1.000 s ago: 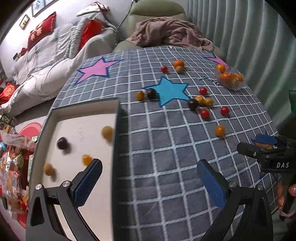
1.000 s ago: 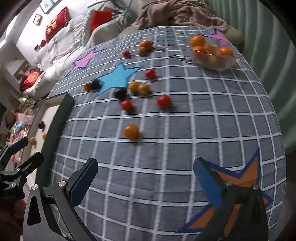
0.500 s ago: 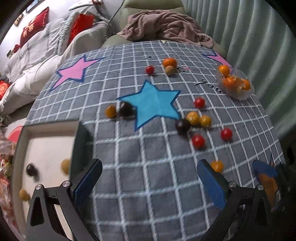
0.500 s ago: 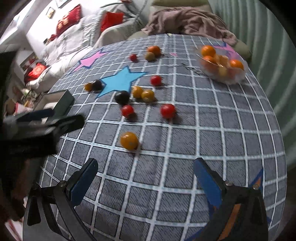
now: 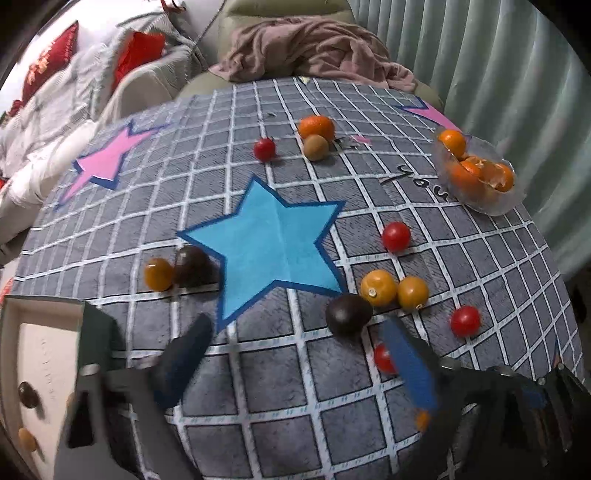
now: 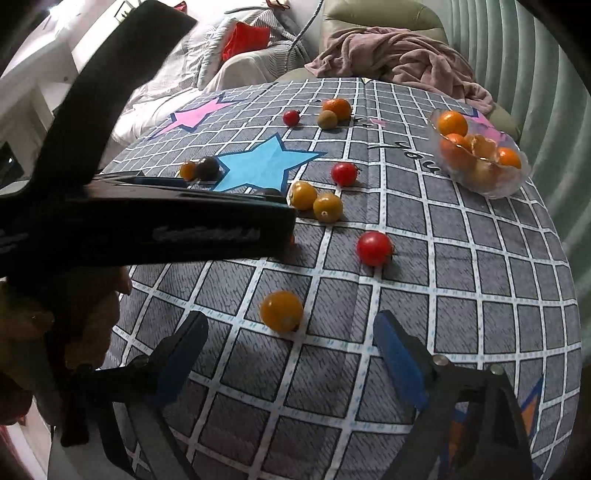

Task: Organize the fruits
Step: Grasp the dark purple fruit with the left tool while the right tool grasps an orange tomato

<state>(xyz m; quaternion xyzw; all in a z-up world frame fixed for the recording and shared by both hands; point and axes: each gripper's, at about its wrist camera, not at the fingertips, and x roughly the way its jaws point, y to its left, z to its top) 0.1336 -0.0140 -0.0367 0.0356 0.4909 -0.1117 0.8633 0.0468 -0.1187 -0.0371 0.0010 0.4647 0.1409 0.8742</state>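
Most fruit lies loose on the worktop (image 5: 280,402) around the blue star (image 5: 269,243). We count three pieces in the white tray (image 5: 40,343), some oranges in the glass bowl (image 5: 513,192). Left gripper (image 5: 295,362) and right gripper (image 6: 291,354): fingers apart, empty. Much is left.

A grey checked tablecloth (image 5: 280,373) covers the table, printed with a blue star (image 5: 271,245) and a pink star (image 5: 101,162) (plus some dark lettering). Behind it, a brownish blanket (image 5: 314,55) lies crumpled on a green armchair (image 6: 384,16), red cushions (image 5: 138,50) on the bedding, pale green curtains (image 5: 517,74) alongside.
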